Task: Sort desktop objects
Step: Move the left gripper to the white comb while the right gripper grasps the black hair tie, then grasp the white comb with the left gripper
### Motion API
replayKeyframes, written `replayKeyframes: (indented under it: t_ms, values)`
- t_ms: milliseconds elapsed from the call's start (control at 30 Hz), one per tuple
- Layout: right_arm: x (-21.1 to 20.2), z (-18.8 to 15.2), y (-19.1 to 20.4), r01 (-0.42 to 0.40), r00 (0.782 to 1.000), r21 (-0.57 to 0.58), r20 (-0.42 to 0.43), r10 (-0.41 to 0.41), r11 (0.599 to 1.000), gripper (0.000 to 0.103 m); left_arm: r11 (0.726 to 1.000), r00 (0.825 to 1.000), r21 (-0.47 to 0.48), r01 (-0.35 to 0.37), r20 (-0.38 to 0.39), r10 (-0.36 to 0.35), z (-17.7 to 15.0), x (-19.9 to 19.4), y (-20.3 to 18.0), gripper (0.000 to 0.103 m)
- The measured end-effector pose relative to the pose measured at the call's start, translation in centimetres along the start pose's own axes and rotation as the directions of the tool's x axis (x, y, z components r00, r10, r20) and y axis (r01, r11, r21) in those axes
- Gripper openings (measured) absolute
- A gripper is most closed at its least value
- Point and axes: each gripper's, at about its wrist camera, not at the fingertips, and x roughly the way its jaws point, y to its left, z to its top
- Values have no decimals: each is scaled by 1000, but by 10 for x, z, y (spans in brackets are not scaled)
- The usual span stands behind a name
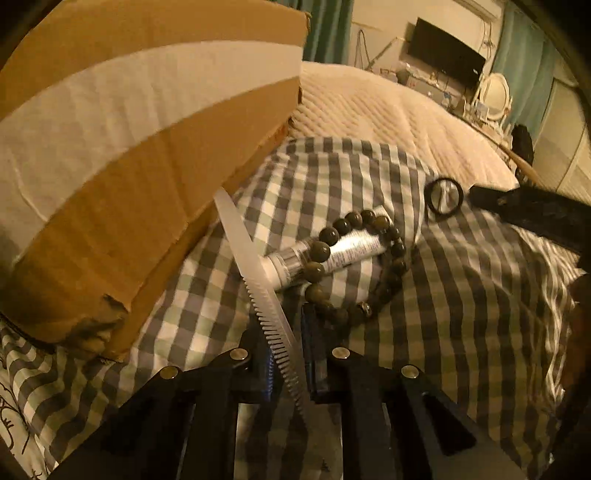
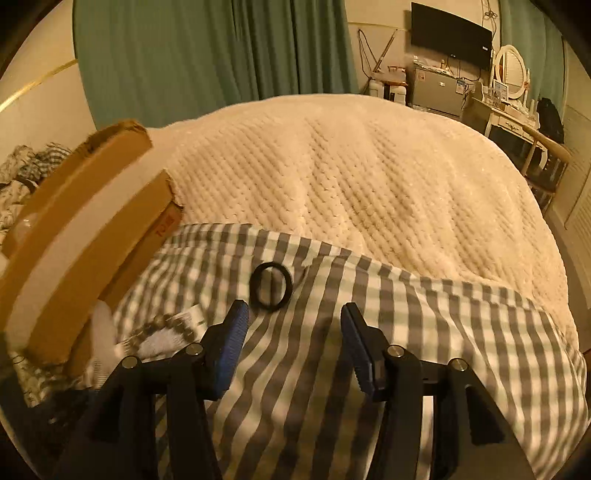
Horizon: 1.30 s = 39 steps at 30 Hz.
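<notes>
On the checked cloth [image 1: 461, 295] lie the small things. It is spread over a cream blanket [image 2: 351, 177] on a bed.

Held up over the cloth is a white comb [image 1: 258, 280]. The left gripper [image 1: 286, 354] has its two fingers squeezed tight on the comb's low end. The comb sticks up and away, its teeth turned to the left, and its smooth tip reaches toward the big cardboard box [image 1: 122, 147]. That box has a wide white tape band across it and sits at the left side of the cloth.

Just past the comb, near the middle of the cloth, lies a white tube [image 1: 332, 251] on its side. A ring of dark round beads [image 1: 362, 266] lies draped over it, touching it. Farther off, toward the far right part of the cloth, lies a thin black ring [image 1: 443, 196]. It is close to the edge where the cloth meets the blanket.

From the right wrist view, the right gripper [image 2: 291, 332] is wide apart and holds nothing. It hangs over the cloth. The black ring sits just in front of its left finger [image 2: 231, 343], a bit to the left of the gap.

Behind the bed are green curtains [image 2: 207, 48], a dark screen [image 2: 450, 33] on the wall and a round mirror [image 2: 509, 66].
</notes>
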Motion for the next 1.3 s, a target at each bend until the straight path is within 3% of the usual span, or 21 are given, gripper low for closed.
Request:
replayKeyframes:
  t_ms: [200,267,300,333,433,700,933,1133,1300]
  values:
    - [39,6,-2,8,1000,10,-29,-8,1000,52,1000,1000,-5,-5,26,5,2,-2,1,12]
    - [42,6,0,24,999,0,-29,-24,1000,35,1000,999,-13,-1,33,1,3,-3,3,12]
    - [42,6,0,47,999,-7,-25,-47,999,10,1000,1000,-12,-2,31,2,3,-4,3,12]
    - [40,4,0,45,999,-5,-14,-45,999,7,1000,999,-11,-2,32,3,4,-4,4,12]
    - [23,-1,-5,17,999,12,35,-18,1000,5,1000,1000,1,5,29,-5,-1,-11,5,6]
    - [-46,-27,1,4,999,-5,49,-4,1000,3,997,994,52,61,87,-65,-15,-64,9,6]
    - [-123,-54,17,7,995,11,97,-8,1000,3,982,981,92,167,85,-175,-16,-114,18,4]
    - [-170,-72,40,8,993,-2,118,-8,1000,3,966,983,207,158,62,-174,-29,-130,8,5]
    - [-179,-75,24,-28,992,75,121,19,997,3,970,992,209,122,14,-127,-42,-110,7,9]
